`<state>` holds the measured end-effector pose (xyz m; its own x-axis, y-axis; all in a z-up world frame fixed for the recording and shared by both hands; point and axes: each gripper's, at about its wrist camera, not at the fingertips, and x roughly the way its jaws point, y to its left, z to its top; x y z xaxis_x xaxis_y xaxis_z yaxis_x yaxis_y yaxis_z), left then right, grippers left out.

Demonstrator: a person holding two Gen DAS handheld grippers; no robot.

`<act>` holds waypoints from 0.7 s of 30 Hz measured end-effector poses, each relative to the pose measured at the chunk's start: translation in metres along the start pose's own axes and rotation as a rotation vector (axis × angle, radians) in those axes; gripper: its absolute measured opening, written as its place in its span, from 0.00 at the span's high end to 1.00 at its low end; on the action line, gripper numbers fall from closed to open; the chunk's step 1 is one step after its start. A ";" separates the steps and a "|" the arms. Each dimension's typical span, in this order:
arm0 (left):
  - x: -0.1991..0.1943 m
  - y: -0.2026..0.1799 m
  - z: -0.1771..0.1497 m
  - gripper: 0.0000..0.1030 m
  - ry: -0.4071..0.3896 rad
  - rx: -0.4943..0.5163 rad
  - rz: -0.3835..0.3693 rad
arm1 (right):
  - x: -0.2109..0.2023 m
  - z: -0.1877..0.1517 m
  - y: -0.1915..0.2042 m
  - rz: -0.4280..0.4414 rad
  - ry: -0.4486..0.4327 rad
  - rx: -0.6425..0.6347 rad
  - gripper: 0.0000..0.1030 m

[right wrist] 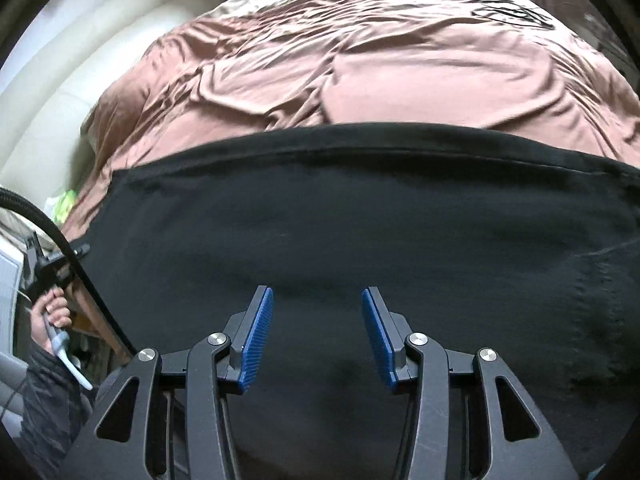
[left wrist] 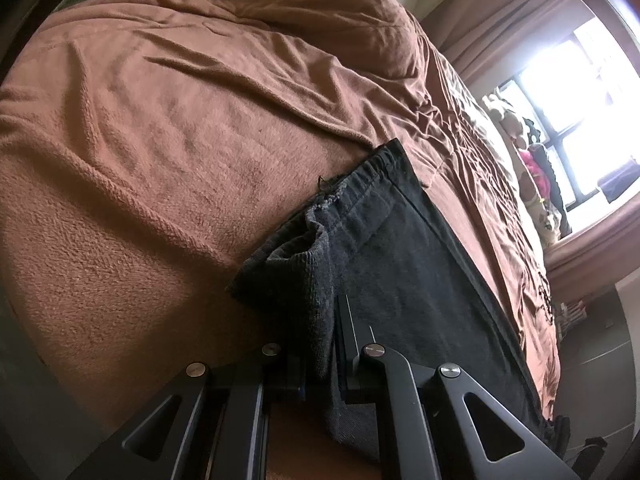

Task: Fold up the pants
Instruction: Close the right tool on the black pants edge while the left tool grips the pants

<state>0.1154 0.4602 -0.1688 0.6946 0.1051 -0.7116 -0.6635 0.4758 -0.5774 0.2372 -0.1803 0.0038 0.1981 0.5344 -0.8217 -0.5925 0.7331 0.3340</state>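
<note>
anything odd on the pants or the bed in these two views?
One thing: the pants have a frayed spot at the waistband edge, with loose threads sticking out, near where the left claw pinches the fabric. The brown blanket is wrinkled. The right claw is open over the pants.

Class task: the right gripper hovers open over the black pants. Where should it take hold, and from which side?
Grip the far long edge of the pants, coming from above over the cloth. That edge lies flat and straight on the brown bedspread, ahead of the open right gripper. The left gripper already pinches the waistband end.
</note>
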 end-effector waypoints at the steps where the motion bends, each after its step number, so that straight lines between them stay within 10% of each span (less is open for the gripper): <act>1: 0.001 0.001 0.001 0.91 0.000 -0.005 -0.005 | 0.008 0.002 0.003 -0.002 0.010 -0.012 0.57; 21: 0.018 0.010 0.015 0.91 0.012 -0.132 -0.094 | 0.117 0.069 0.036 -0.240 0.019 -0.036 0.84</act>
<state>0.1249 0.4798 -0.1813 0.7529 0.0548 -0.6559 -0.6267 0.3642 -0.6889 0.2927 -0.0621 -0.0486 0.3222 0.3381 -0.8842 -0.5574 0.8227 0.1115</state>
